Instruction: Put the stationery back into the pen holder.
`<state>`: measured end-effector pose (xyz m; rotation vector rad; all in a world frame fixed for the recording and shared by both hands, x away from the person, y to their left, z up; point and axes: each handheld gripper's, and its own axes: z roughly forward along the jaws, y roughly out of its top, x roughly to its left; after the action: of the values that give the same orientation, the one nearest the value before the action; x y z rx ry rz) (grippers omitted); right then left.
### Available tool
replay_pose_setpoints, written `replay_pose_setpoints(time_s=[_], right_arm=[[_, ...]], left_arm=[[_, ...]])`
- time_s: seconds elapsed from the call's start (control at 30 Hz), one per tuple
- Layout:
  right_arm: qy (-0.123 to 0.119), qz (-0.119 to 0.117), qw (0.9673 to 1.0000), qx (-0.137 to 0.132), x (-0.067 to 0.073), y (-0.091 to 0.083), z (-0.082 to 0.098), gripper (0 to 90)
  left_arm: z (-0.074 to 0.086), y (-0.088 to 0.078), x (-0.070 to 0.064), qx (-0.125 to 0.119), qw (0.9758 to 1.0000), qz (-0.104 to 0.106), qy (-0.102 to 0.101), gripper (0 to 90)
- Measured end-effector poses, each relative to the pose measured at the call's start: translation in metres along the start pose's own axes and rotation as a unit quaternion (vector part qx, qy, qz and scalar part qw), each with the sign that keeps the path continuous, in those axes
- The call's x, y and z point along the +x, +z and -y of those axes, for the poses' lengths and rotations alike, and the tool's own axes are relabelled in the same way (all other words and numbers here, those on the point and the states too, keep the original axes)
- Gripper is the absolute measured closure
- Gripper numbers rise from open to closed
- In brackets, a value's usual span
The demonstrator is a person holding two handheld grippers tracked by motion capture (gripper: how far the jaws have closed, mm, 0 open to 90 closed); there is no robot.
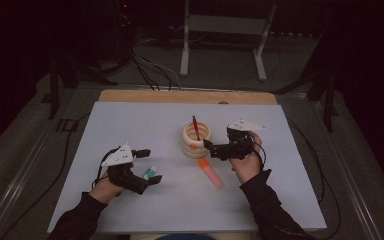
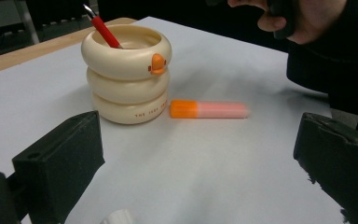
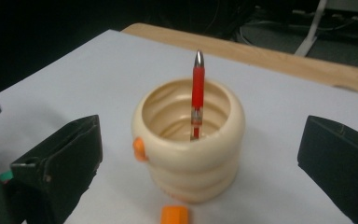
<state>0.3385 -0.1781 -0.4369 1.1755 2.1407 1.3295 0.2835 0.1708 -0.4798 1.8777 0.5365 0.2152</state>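
Pen point(image 3: 198, 93) lower end hidden inside cream holder point(image 3: 191, 154); right hand-held gripper point(image 3: 200, 154) jaws apart, empty; highlighter point(image 3: 175, 215) cut off.

A red pen point(image 2: 103, 31) leans in the cream ringed pen holder point(image 2: 127, 74). Just beside its base lies an orange-capped pink highlighter point(image 2: 209, 109), on the white worktop point(image 2: 205, 177).

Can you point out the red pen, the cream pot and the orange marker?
red pen point(image 3: 198, 88): right gripper view, red barrel.
cream pot point(image 2: 127, 74): left gripper view, side wall.
orange marker point(image 2: 208, 109): left gripper view, mid-body.
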Motion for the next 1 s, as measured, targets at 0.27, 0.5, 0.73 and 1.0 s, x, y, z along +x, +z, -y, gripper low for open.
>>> replay_pose_setpoints(time_s=[0.27,0.5,0.73,1.0], right_arm=[[0.013,-0.013,0.9998,0.013,0.003,-0.01,0.018,0.0],[0.026,-0.021,0.9992,0.022,0.009,-0.016,0.036,0.0],[0.028,-0.025,0.9978,0.056,0.014,-0.018,0.057,5.0],[0.027,-0.014,0.9954,0.091,0.021,-0.017,0.081,16.8]], left_arm=[[-0.001,0.0,-0.001,-0.002,1.0,0.0,0.0,2.0],[-0.001,-0.001,-0.001,-0.002,1.0,0.0,0.0,2.0],[-0.001,-0.001,-0.001,-0.003,1.0,0.001,0.0,2.0],[-0.002,0.0,-0.002,-0.002,1.0,0.002,0.001,2.0]])
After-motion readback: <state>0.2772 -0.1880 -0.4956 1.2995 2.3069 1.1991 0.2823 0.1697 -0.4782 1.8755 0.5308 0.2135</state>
